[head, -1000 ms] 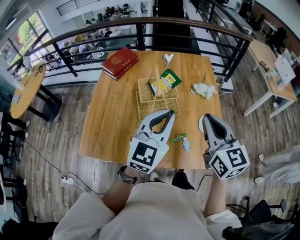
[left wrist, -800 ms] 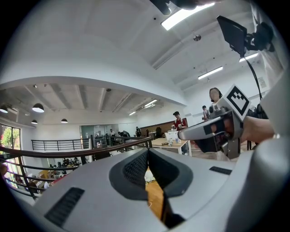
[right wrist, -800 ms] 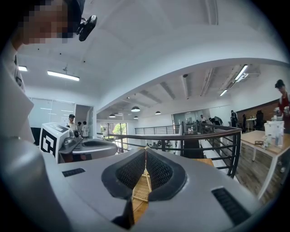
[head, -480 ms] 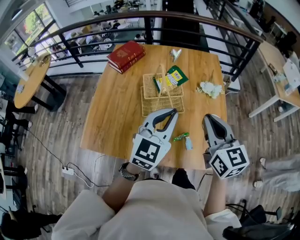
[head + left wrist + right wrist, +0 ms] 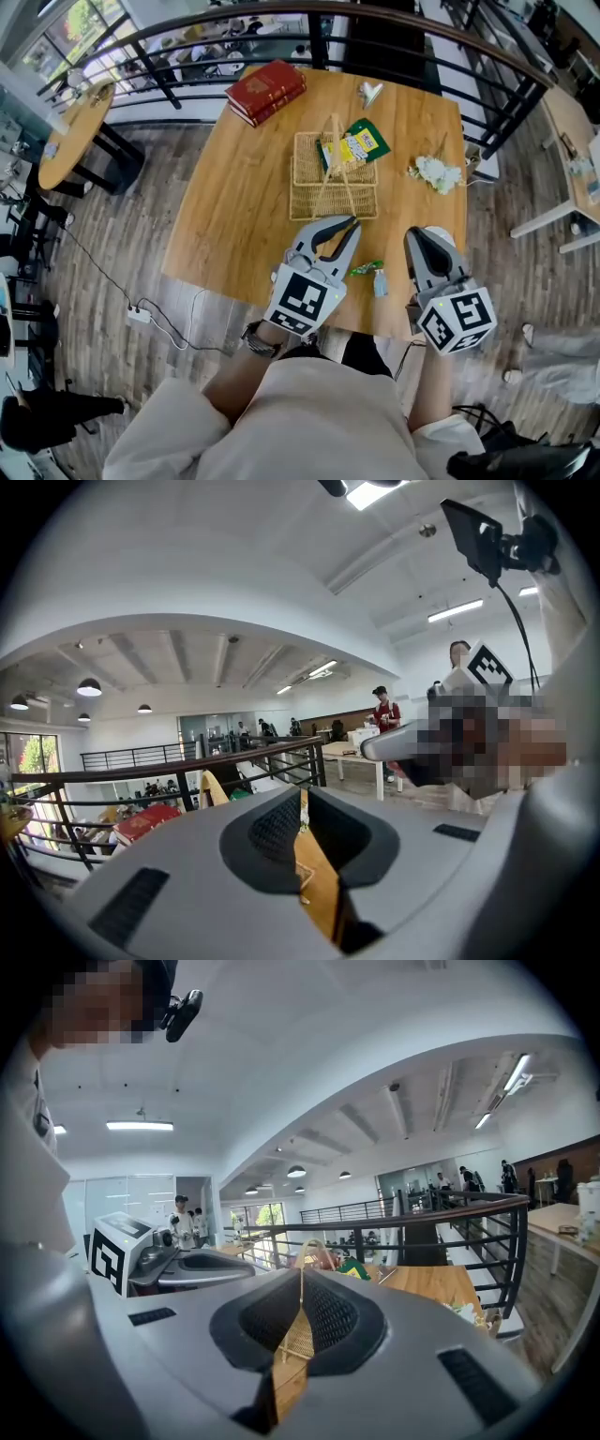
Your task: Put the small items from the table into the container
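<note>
left hand-held gripper (image 5: 349,225) and right hand-held gripper (image 5: 413,234) side by side over near table (image 5: 234,197) edge, pointing forward, jaws pressed together, both empty. green wrapper (image 5: 361,269) and small tube (image 5: 379,282) on table between them. wicker basket (image 5: 305,199) beyond holds snack packet (image 5: 354,147).

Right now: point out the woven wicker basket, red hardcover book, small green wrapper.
Woven wicker basket (image 5: 309,173): head view, bare left side.
Red hardcover book (image 5: 267,89): head view, top cover.
Small green wrapper (image 5: 364,269): head view, middle.
</note>
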Tool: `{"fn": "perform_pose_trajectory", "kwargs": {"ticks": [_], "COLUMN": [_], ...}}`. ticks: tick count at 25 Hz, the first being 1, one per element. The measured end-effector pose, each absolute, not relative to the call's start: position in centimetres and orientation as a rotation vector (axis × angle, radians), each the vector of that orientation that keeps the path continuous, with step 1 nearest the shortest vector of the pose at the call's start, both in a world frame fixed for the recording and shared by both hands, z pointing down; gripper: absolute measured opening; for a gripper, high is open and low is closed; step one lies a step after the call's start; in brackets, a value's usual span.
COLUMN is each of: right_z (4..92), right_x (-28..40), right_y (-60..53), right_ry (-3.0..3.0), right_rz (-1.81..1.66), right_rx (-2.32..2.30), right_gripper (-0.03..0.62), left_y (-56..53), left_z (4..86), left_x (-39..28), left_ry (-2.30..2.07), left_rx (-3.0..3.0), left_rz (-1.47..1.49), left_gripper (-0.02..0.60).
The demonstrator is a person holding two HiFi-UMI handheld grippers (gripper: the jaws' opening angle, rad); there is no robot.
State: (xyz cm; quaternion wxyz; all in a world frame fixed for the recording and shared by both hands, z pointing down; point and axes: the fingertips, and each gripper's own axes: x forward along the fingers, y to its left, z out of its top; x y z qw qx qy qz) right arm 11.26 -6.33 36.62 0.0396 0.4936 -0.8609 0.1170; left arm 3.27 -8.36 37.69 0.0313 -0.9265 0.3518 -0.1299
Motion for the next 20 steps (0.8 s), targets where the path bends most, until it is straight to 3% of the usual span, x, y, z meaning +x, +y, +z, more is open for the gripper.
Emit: {"fn": "perform_pose_trajectory", "kwargs": {"ticks": [20], "right_z": [49.9], "right_x": [11.4], "right_y": [-8.5], "right_ry": [-2.588], "right_rz": [0.669], "right_rx": [1.233], "right_gripper": [0.02], "left_y": [-7.8], "left_z": [56.2], "left_x": [5.3], "left_ry": [1.075], "left_rx": [-2.975], "left_rz": [-1.0], "left_gripper": [0.092]}}
